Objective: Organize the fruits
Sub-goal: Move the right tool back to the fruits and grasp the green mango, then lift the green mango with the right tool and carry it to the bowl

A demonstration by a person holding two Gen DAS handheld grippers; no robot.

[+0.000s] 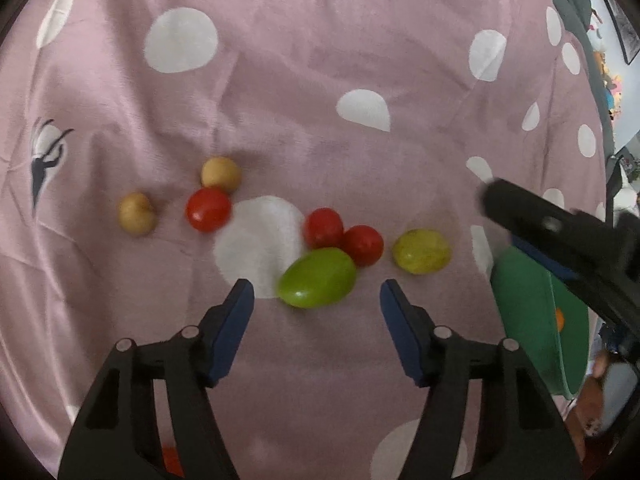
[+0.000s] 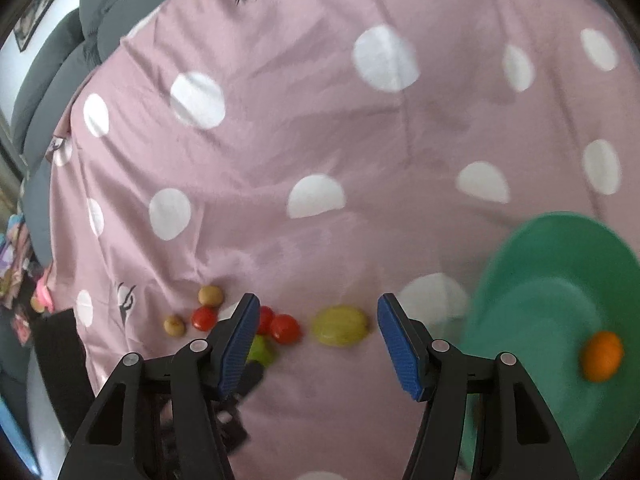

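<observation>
Fruits lie in a loose row on a pink cloth with white dots. My left gripper [image 1: 317, 286] is open just above the cloth. A smooth green oval fruit [image 1: 318, 278] sits between its blue pads without touching them. Behind it lie two red tomatoes [image 1: 344, 238], with a third [image 1: 208, 210] and two tan round fruits [image 1: 138, 213] to the left. A yellow-green fruit [image 1: 422, 251] lies to the right. My right gripper [image 2: 318, 302] is open and empty, hanging over that yellow-green fruit [image 2: 340, 326]. A green plate [image 2: 520, 248] at the right holds one orange fruit [image 2: 602, 356].
The black frame of the right gripper [image 1: 560, 232] reaches in over the green plate [image 1: 528, 312] in the left wrist view. Grey cushions [image 2: 60, 52] line the far left edge of the cloth. Wide pink cloth [image 1: 300, 80] stretches beyond the fruits.
</observation>
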